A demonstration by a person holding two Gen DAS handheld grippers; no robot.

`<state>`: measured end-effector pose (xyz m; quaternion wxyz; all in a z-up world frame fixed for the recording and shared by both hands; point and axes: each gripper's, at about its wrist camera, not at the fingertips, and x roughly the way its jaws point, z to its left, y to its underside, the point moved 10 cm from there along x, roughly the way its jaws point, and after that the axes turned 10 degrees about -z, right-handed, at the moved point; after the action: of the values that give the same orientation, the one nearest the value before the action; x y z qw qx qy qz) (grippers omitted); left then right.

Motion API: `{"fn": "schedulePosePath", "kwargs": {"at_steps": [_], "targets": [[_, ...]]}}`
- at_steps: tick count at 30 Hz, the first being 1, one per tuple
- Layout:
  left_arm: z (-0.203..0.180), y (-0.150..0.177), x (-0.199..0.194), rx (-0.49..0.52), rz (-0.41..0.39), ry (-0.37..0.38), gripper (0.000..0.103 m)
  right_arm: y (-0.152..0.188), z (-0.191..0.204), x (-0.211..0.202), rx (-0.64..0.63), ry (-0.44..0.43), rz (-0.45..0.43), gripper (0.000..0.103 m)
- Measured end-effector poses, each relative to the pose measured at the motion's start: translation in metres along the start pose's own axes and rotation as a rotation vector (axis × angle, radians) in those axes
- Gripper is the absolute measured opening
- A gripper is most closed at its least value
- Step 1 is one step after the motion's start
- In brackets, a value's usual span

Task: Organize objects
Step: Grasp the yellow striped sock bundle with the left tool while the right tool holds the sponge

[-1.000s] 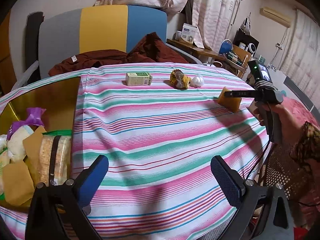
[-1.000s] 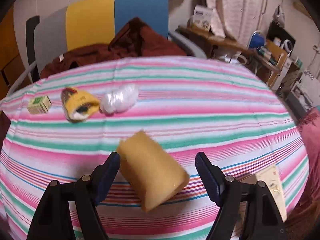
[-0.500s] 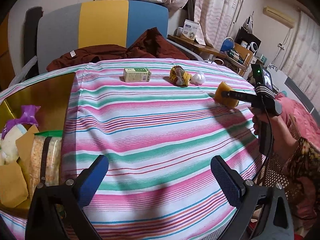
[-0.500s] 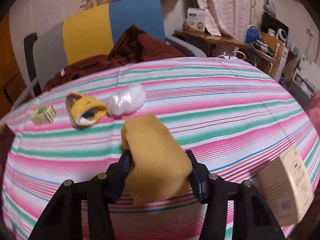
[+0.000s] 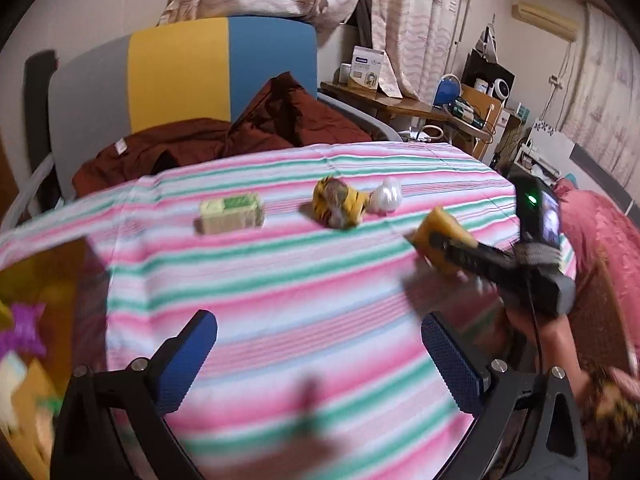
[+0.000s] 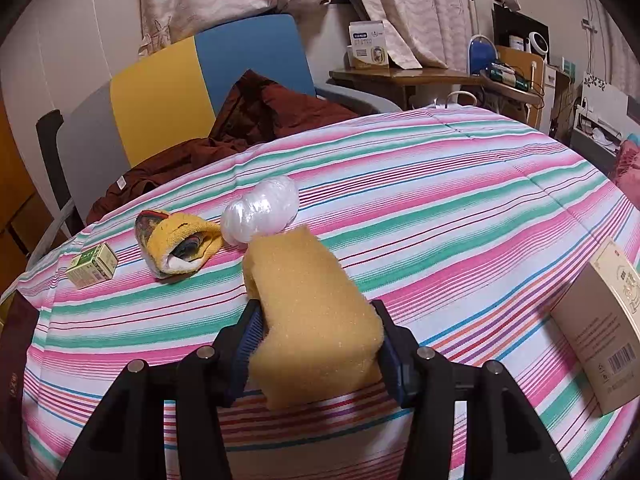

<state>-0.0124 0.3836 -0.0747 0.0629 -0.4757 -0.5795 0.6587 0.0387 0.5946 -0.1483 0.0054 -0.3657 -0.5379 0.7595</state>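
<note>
Between the right tongs' (image 6: pixel 316 344) closed-in pads sits one yellow sponge (image 6: pixel 308 320), lifted above the striped bench (image 6: pixel 460 208). Left tongs (image 5: pixel 320 360) hang wide apart, holding nothing. On the cloth lie one green box (image 6: pixel 93 265), one sock (image 6: pixel 176 242), one white bag (image 6: pixel 262 210), one carton (image 6: pixel 604 320).

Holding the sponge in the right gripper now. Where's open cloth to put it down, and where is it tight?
The right gripper grips the sponge. Bare striped cloth runs from the white plastic bag across to the tan carton; more lies bare before the left gripper. The green box, yellow sock and bag sit crowded in one row.
</note>
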Motion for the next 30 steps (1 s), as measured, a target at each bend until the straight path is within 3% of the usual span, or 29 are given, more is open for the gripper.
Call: {"fn": "schedulePosePath", "kwargs": {"at_steps": [7,13,20,22,25,27,30], "targets": [[-0.019,-0.026,0.075,0.037,0.044,0.022,0.103,-0.001,0.001,0.002,-0.032,0.032,-0.023,0.054],[-0.015,-0.050,0.134,0.037,0.056,-0.021,0.103,-0.001,0.004,0.004,-0.063,0.057,-0.036,0.054],[-0.009,-0.055,0.188,0.031,0.080,-0.045,0.102,-0.001,0.001,0.007,-0.032,0.036,-0.040,0.054],[-0.014,-0.057,0.195,0.050,0.062,-0.044,0.099,-0.001,0.001,0.007,-0.031,0.039,-0.044,0.054],[-0.022,-0.055,0.205,0.092,0.056,-0.036,0.081,0.000,0.002,0.007,-0.031,0.040,-0.046,0.054],[-0.027,-0.050,0.213,0.125,0.077,-0.042,0.063,0.000,0.001,0.007,-0.028,0.039,-0.048,0.054],[-0.025,-0.051,0.215,0.112,0.071,-0.035,0.060,0.000,0.001,0.007,-0.030,0.042,-0.051,0.054]]}}
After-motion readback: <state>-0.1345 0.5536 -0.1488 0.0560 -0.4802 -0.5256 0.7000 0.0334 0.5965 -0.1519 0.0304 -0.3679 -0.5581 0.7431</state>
